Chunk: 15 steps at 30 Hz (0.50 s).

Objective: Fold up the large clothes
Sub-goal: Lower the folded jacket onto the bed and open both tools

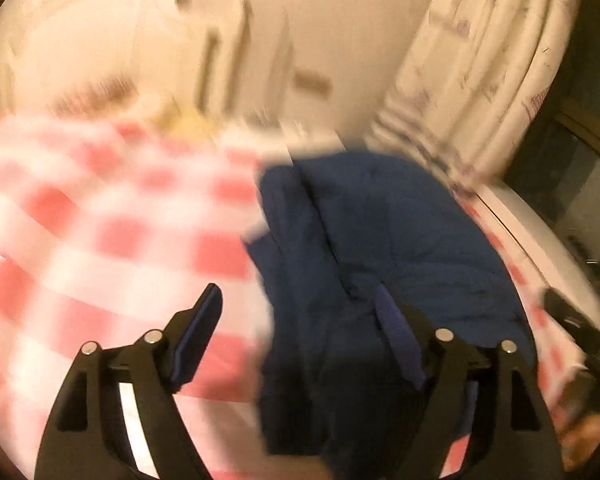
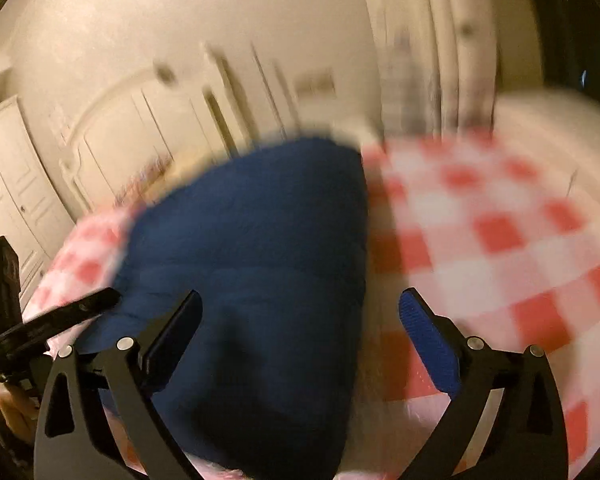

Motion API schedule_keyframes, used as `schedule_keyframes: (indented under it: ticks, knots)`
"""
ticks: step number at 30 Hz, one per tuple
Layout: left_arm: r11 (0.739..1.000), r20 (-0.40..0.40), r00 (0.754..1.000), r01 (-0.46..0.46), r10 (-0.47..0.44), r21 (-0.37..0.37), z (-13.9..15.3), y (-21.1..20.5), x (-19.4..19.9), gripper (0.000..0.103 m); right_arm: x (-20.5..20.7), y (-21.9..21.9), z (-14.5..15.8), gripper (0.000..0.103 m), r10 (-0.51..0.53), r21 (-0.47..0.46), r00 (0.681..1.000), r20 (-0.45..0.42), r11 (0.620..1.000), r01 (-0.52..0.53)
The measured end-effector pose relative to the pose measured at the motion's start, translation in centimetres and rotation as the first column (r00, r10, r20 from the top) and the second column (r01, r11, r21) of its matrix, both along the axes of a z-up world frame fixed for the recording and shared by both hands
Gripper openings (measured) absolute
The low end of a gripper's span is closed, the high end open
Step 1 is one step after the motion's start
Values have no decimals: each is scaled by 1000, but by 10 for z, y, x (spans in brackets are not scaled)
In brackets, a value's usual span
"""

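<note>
- Both tools released: left tool (image 1: 296, 334) and right tool (image 2: 300, 336) hover over navy garment (image 2: 260, 248), nothing gripped
- Garment lies folded on red-white checked tablecloth (image 2: 500, 240), tabletop
- Risk: soft, thick layers slump or unfold; a pinch may snag the cloth underneath too

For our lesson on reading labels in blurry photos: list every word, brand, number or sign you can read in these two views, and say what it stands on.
Readable text: none.
Curtain: purplish printed marks, too blurred to tell whether they are words.
Blue garment: no label visible.
Red-and-white checked cloth: pattern only, no text.
</note>
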State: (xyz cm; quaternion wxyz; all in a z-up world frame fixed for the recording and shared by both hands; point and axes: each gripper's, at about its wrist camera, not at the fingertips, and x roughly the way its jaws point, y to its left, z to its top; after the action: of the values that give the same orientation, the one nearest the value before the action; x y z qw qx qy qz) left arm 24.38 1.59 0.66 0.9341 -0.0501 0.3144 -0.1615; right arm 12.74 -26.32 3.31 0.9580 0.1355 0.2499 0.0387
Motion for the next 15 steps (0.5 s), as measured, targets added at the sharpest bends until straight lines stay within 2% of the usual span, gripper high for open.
schedule_keyframes:
  ticks: [2,4,5,6,7,8,9,11,12,15]
  knots:
    - [999,98,994,-54,54,0,17,7,-22,93,-24,33,9,95,65,-105,995,70,993,-57]
    - [997,159,984,-73,76,-25,32,9,-46,98,-29,67,0,93,148,-232,989,16,963,-140]
    - [997,176,981,-73,77,-33,37,8,-57,100,-25,91,-13,89,183,-337,981,-70,921,-195]
    - [997,204,976,-68,74,-38,44,8,-74,100,-21,106,-28,91,202,-401,968,-146,883,-245]
    - [997,223,972,-62,68,-34,48,6,-85,100,-23,119,-40,91,196,-475,963,-185,840,-262]
    - [999,257,965,-47,49,-12,54,5,-101,100,-32,130,-44,91,198,-540,964,-177,800,-263]
    - [999,281,959,-39,35,9,61,8,-111,101,-44,132,-42,91,235,-526,957,-169,800,-290]
    - [997,336,942,-50,26,64,73,9,-137,101,-67,121,-23,89,312,-423,943,-115,844,-330]
    - [994,372,928,-72,38,79,81,13,-152,101,-75,111,-14,91,307,-400,949,-76,862,-311]
    - [995,427,902,-88,59,49,98,19,-184,101,-99,78,21,95,232,-333,972,29,920,-209]
